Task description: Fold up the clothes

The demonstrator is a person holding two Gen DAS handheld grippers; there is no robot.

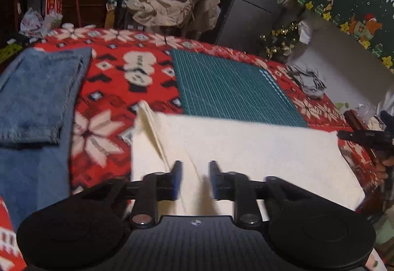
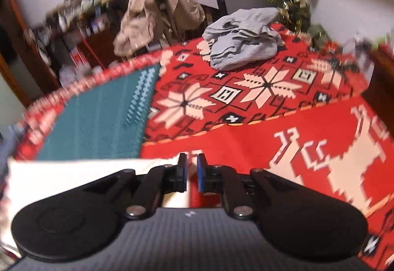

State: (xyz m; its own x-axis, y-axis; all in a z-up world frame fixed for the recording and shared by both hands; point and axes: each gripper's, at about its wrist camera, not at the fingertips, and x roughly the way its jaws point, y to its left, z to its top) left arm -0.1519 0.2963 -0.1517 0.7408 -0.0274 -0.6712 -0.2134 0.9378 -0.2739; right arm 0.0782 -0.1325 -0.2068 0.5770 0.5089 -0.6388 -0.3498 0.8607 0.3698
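Observation:
A cream cloth (image 1: 246, 148) lies folded into a long rectangle on the red patterned table cover (image 1: 110, 98), with a layered edge at its left end. My left gripper (image 1: 195, 172) hovers over the cloth's near-left part, open, with nothing between its blue pads. In the right wrist view the same cloth (image 2: 73, 172) ends just under my right gripper (image 2: 192, 167). Its pads stand a narrow gap apart and hold nothing. From the left wrist view that gripper's black body (image 1: 362, 138) shows beside the cloth's far right corner.
Folded blue jeans (image 1: 37, 98) lie at the left. A green cutting mat (image 1: 226, 86) sits behind the cloth. A crumpled grey garment (image 2: 241, 42) lies at the far right. A beige jacket (image 1: 177, 0) hangs over a chair beyond the table, beside a small Christmas tree (image 1: 280, 42).

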